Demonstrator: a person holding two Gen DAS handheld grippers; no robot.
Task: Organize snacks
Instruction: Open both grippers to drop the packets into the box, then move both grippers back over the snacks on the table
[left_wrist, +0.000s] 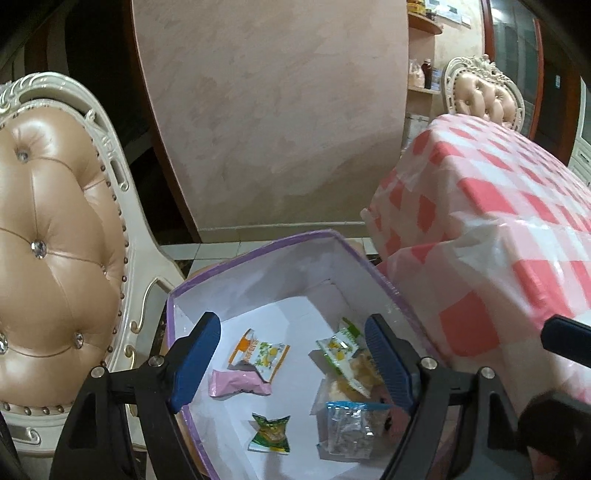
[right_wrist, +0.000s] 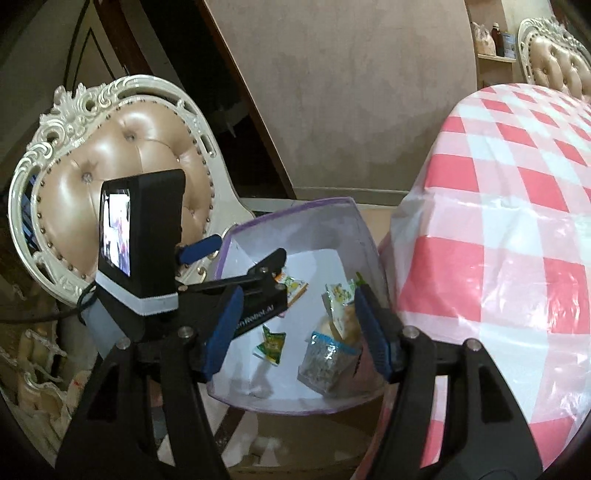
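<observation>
the snacks lie loose on the white floor of an open box (left_wrist: 258, 254) with lilac-edged walls, which sits on a chair seat just beside the table. toward the middle of the floor are an orange-and-white packet (left_wrist: 256, 350), a pink wrapper (left_wrist: 238, 384) just below it and a green packet (left_wrist: 269, 432) nearer the camera. along the side of the box nearest the table several packets are heaped together – a green-and-yellow packet (left_wrist: 338, 347) on top, a pale cake in clear wrap (left_wrist: 347, 387) under it, and a clear bag with a blue strip (left_wrist: 354, 428) at the near end.

the left gripper (left_wrist: 291, 365) hangs over the box with its blue jaws spread wide, nothing between them. the right gripper (right_wrist: 299, 332) hangs over the same box, jaws apart and empty too – the left gripper's camera housing (right_wrist: 142, 243) shows at its left.

around this: a checked pink-and-white tablecloth (left_wrist: 491, 221) under clear plastic, a tufted chair back (left_wrist: 55, 240) with a carved cream frame, and a plain pinkish wall (left_wrist: 277, 110) behind.
</observation>
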